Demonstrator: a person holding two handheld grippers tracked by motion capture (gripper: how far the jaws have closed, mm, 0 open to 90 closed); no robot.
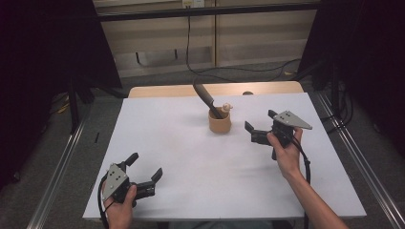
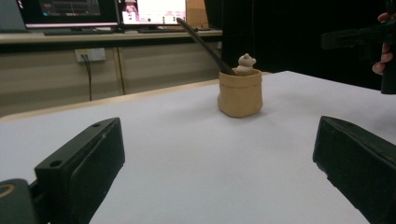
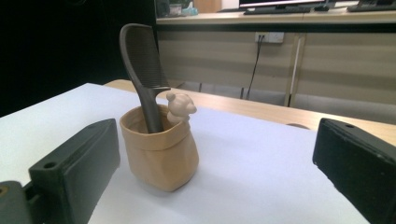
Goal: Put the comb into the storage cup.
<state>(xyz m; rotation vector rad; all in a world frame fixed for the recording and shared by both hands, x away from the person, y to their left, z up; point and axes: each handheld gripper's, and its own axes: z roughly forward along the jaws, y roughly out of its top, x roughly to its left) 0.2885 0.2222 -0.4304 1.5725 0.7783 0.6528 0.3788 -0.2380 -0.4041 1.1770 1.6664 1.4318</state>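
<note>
Tan pouch (image 3: 159,154) holds a dark comb (image 3: 142,70) (bear figure (image 3: 180,106) at rim); both grippers' jaws wide.

We count one tan pot (image 1: 219,123) on the table (image 1: 191,157), one dark comb (image 1: 206,99) standing in it, and one small bear figure (image 1: 226,108) on its rim. We see two grippers, a left (image 1: 144,167) and a right (image 1: 259,120).

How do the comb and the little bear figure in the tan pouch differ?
The comb is dark and tall, rising far above the pouch rim at a lean; the bear figure is pale beige, small and rounded, peeking just over the rim. Both sit in the same pouch, untouched by either gripper.
</note>
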